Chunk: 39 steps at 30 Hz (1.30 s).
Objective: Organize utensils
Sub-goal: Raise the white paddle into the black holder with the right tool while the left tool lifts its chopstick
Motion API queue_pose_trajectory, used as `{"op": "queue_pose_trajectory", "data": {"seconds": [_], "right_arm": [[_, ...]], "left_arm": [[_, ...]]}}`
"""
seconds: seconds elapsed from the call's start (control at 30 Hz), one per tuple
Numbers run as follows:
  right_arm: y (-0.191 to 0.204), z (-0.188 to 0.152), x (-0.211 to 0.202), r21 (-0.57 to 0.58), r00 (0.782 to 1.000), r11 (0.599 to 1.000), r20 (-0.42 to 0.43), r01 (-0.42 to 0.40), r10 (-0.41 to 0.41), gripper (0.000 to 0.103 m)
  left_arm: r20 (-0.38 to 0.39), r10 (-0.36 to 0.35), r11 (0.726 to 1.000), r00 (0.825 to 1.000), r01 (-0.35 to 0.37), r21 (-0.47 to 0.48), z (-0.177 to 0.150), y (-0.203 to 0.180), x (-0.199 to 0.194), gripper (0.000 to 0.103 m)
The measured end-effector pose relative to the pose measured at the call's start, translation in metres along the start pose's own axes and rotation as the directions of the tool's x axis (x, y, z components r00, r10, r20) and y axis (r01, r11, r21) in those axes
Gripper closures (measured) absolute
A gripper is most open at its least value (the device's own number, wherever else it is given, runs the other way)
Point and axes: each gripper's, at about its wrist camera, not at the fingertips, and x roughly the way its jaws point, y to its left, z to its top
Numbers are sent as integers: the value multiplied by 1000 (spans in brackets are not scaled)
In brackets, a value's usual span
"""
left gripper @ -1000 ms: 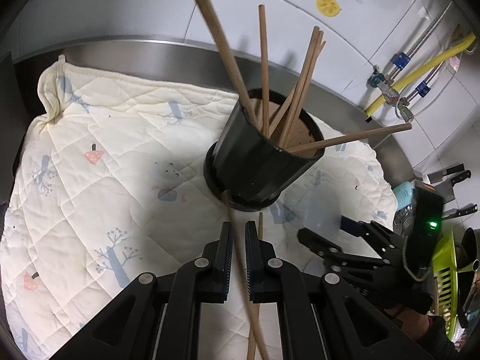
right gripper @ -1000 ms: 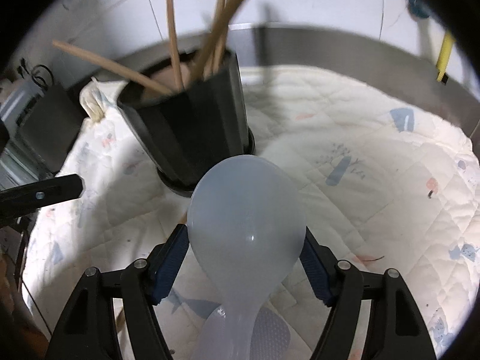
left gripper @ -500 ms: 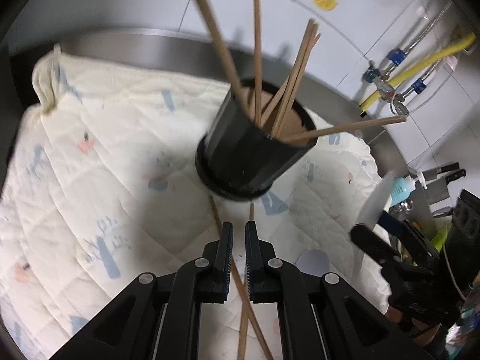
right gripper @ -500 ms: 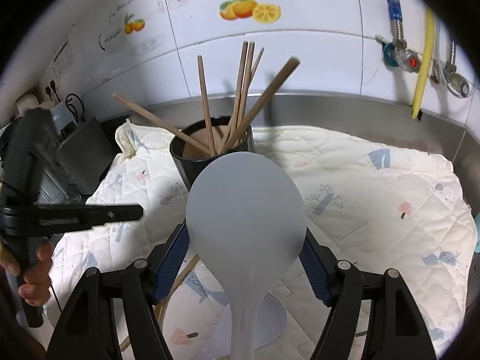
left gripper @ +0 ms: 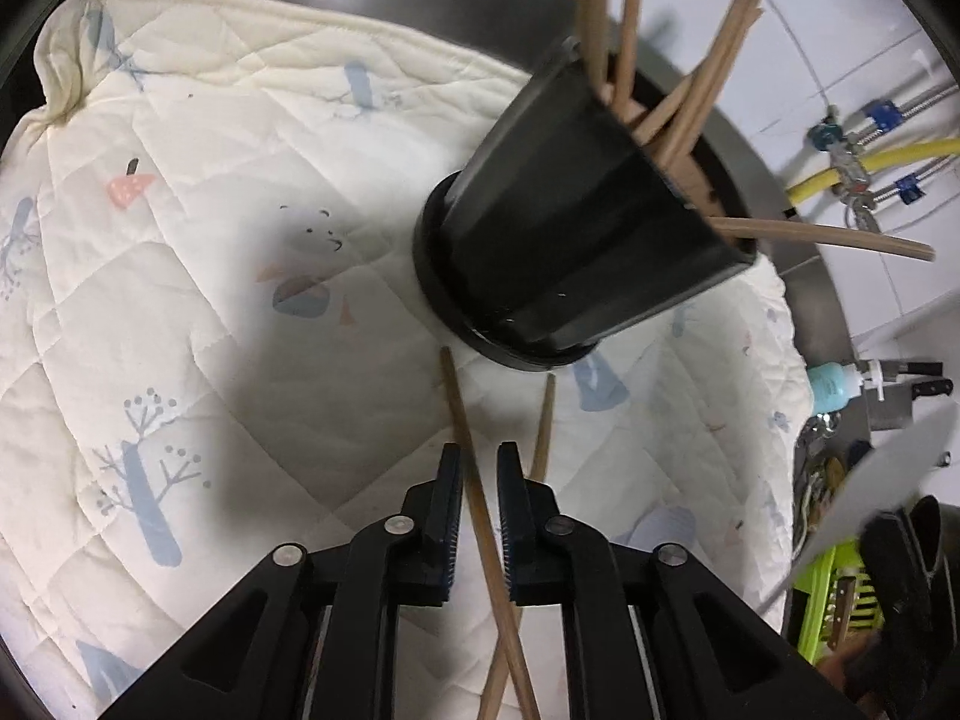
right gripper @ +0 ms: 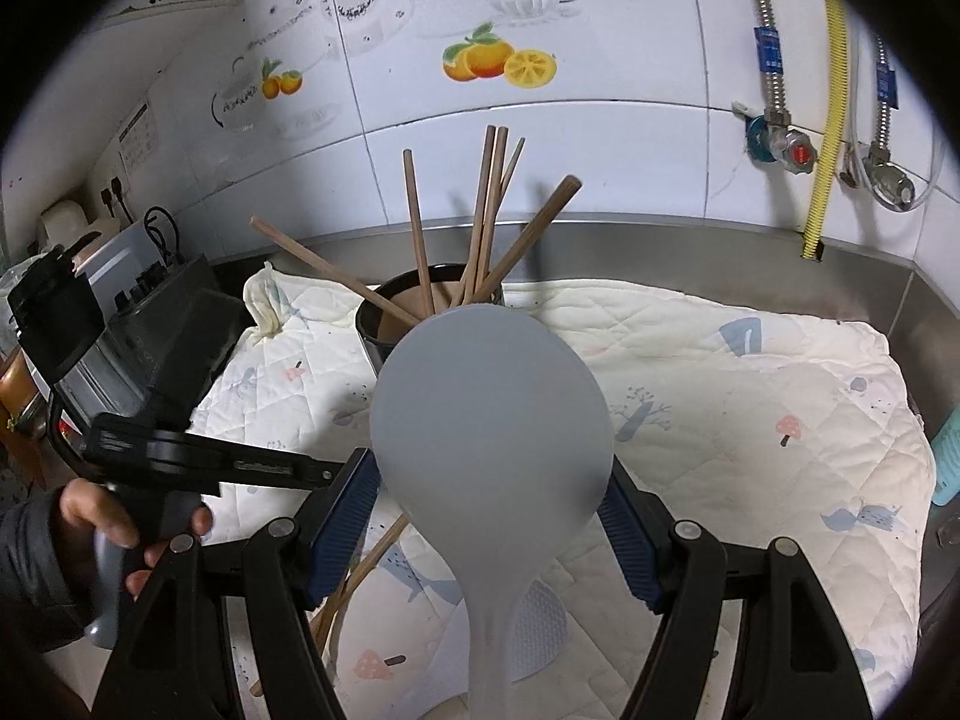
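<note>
A black holder (left gripper: pixel 570 240) with several wooden chopsticks stands on the quilted cloth (left gripper: pixel 180 240). Two loose chopsticks lie crossed on the cloth before it. One chopstick (left gripper: pixel 474 480) runs between the jaws of my left gripper (left gripper: pixel 480 480), which are opening; the pads do not press on it. The other chopstick (left gripper: pixel 543 420) lies just right of them. My right gripper (right gripper: pixel 489 504) is shut on a white rice paddle (right gripper: pixel 489 420), held up in front of the holder (right gripper: pixel 384 324). The left gripper (right gripper: pixel 324 471) shows low at its left, in a person's hand (right gripper: pixel 108 516).
A second pale paddle (right gripper: pixel 540 630) lies on the cloth near the front. A steel backsplash (right gripper: pixel 720 246) and tiled wall with pipes and a yellow hose (right gripper: pixel 831 120) close the back. Black appliances (right gripper: pixel 156 312) stand left; a teal bottle (left gripper: pixel 834 384), knives and a green rack (left gripper: pixel 840 600) stand right.
My left gripper has dropped toward the cloth and its jaws have parted around the loose chopstick. The right gripper has lifted and tilted up with the paddle, away from the holder.
</note>
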Motion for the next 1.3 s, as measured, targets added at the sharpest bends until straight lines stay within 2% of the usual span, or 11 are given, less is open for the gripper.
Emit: {"op": "queue_pose_trajectory", "data": {"seconds": [0.03,0.1,0.27,0.33,0.4,0.53,0.7,1.03,1.3], "right_arm": [[0,0,-2,0,1000,1000,4,4,-4,23],[-1,0,-6,1,1000,1000,10,6,-6,23],[-3,5,-15,5,999,1000,34,8,-8,23],[-3,7,-18,4,999,1000,43,8,-8,23],[-2,8,-21,1,999,1000,52,11,-11,23],[-1,12,-26,-6,998,1000,67,9,-9,23],[0,17,-30,-9,996,1000,85,6,-5,23],[6,31,-39,-19,993,999,112,-28,30,23],[13,63,-44,-18,983,995,154,-96,98,23]], "left_arm": [[-2,-1,1000,1000,1,-2,1,0,2,70],[6,22,1000,1000,-22,-3,1,0,6,51],[18,43,999,999,-43,19,5,-4,14,51],[22,55,998,998,-56,35,5,-7,16,54],[23,75,996,997,-76,54,6,-12,18,65],[33,113,990,993,-115,81,4,-19,23,77],[57,195,969,979,-202,142,1,-32,30,93],[65,158,978,985,-166,127,0,-29,24,98],[122,118,985,986,-132,110,-7,-25,-10,98]]}}
